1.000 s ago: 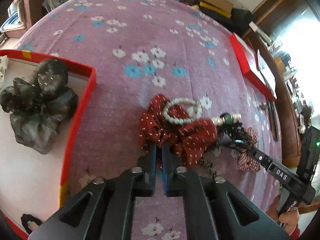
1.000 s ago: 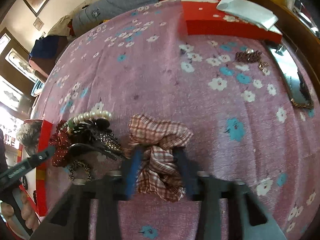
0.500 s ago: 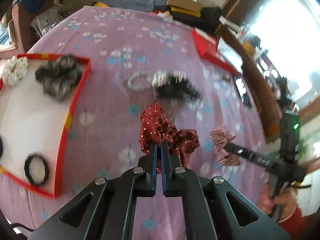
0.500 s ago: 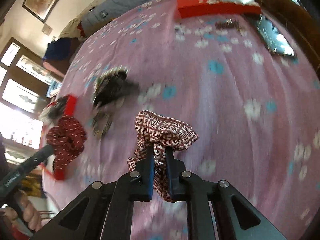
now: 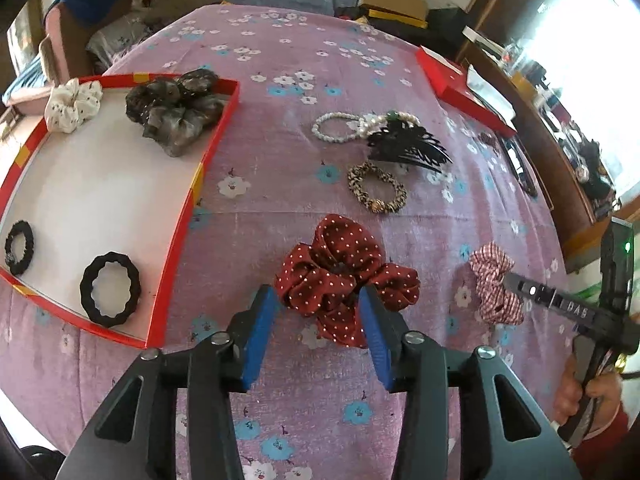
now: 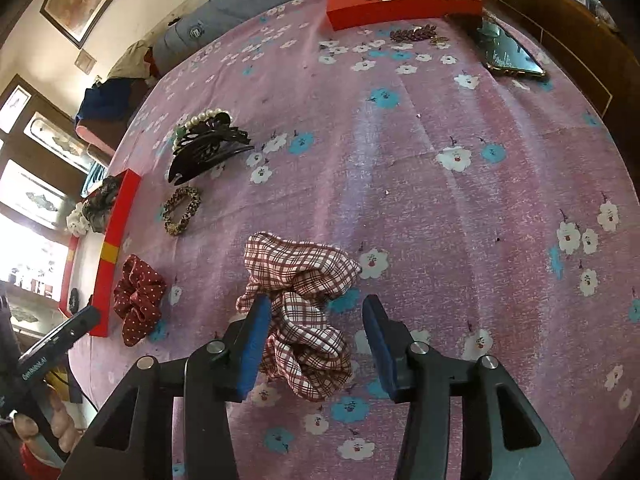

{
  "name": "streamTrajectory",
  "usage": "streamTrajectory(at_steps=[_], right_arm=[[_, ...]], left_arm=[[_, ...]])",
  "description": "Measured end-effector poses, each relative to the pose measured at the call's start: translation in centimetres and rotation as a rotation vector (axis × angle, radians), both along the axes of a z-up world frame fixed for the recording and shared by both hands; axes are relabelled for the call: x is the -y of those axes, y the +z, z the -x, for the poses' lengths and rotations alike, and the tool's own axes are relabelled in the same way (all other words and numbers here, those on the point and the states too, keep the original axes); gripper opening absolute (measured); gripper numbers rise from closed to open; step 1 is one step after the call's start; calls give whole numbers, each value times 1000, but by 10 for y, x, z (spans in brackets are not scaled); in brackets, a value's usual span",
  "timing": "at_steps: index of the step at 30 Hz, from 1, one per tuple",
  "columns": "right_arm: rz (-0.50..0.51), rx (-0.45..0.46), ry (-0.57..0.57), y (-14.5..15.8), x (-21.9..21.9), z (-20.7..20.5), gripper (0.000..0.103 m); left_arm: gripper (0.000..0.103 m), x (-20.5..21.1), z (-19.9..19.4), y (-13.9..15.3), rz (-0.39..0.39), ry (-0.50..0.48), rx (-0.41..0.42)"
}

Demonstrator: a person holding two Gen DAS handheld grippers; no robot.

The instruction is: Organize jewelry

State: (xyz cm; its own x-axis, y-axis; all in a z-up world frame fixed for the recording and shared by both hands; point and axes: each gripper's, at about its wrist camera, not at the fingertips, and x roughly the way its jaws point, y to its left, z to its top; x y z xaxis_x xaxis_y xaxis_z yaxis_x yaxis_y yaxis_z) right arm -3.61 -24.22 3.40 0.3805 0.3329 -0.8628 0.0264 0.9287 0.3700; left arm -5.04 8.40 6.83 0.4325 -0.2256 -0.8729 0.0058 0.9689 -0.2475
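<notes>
left wrist view: the left tongs (image 5: 316,320) are opening around the red dotted scrunchie (image 5: 344,276), laid on the bed cover (image 5: 280,168) beside the red tray (image 5: 188,216), probably for sorting.

right wrist view: the right tongs (image 6: 316,336) are opening; the checked scrunchie (image 6: 304,300) is released between them.

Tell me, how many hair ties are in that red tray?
4: a white scrunchie and a grey scrunchie at the far end of the red tray, two black hair ties at the near end.

Daylight pours in from a blown-out window (image 5: 592,80) at the left-wrist view's upper right and from a glaring pane (image 6: 28,248) at the right-wrist view's left edge. Both pictures are sharp, with soft shadows. Fisheye distortion bulges the bedspread (image 6: 440,184) and blackens the corners.
</notes>
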Motion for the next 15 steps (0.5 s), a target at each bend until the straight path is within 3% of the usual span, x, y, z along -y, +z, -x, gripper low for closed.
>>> streamTrajectory(at_steps=[3,6,11,13,14,15], right_arm=[[8,-1,15,-1,-5,-2,51],[22,-2,37,-4,-17,-6,51],[50,-3,66,-10,-32,-9,51],[61,4,69,-10,-35,-9,51],[75,12,73,-10,-37,-8,38],[72,11,80,-10,-38,-8,18]], left_arm=[[52,0,-11,-8,11,1,-6],[52,4,-22,-23,-16,5,-29],[51,15,-25,-36,5,-8,-65],[22,24,-23,-38,-22,-24,-74],[8,28,-23,-40,-34,-39,-89],[8,29,-21,-38,-33,-37,-85]])
